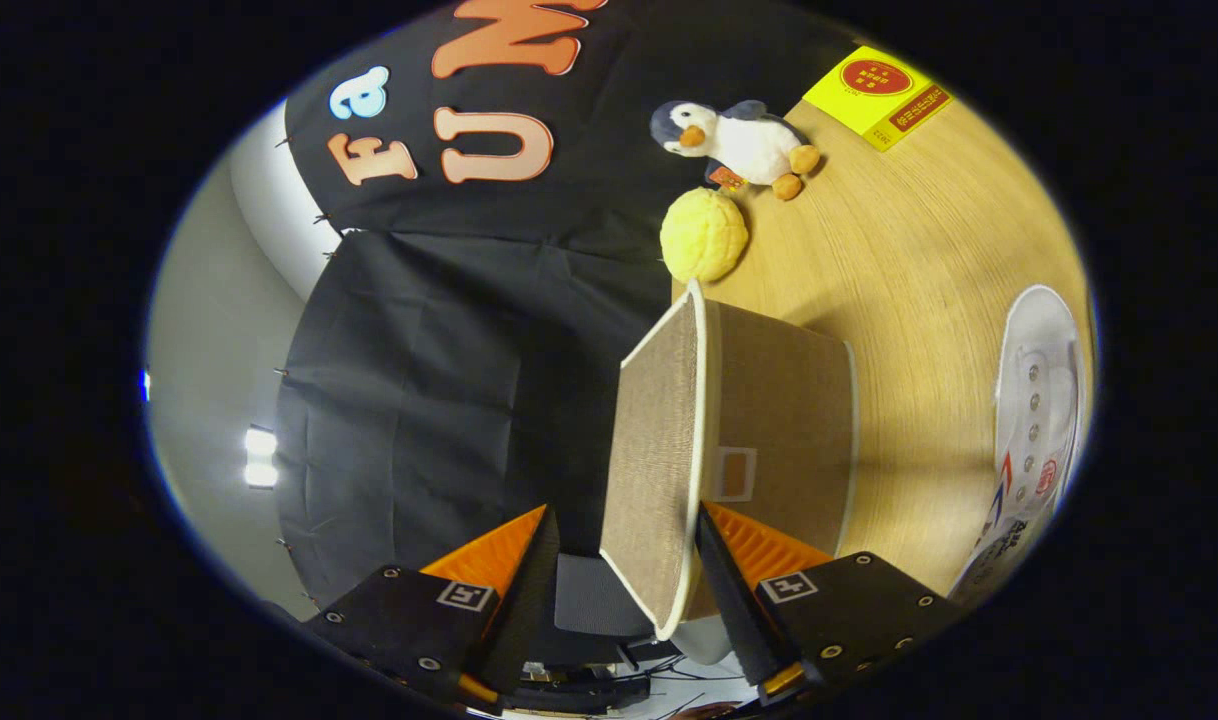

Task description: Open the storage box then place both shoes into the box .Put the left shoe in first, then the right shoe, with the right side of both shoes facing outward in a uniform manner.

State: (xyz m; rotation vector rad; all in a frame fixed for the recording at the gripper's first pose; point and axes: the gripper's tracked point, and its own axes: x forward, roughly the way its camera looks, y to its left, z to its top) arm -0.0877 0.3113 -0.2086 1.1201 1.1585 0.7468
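A: Where does the gripper (624,560) stand?

B: Its fingers are spread, one on each side of the near edge of the storage box lid (654,450). The right finger lies close against the lid's white-piped rim; the left finger is apart from it, so nothing is pinched yet.

A: And the storage box (784,420) itself?

B: Just ahead of the fingers, on the wooden table (919,260). It looks like fabric over thin board, a coarse brown weave with white trim and a small label window on the wall. The lid is a flat panel hinged along one edge, partly raised.

A: How will it handle?

B: I judge it light and fairly stiff, though the panel may flex. The woven cloth should give good friction. The trimmed rim near the free corner is the sensible hold; a light box may slide or tip if pulled hard.

A: The shoes?

B: One white lace-up sneaker (1034,420) lies well to the right of the box, with metal eyelets and a smooth upper. Farther off sit a plush penguin (739,140), a round bumpy yellow toy (704,235) and a yellow card (877,95).
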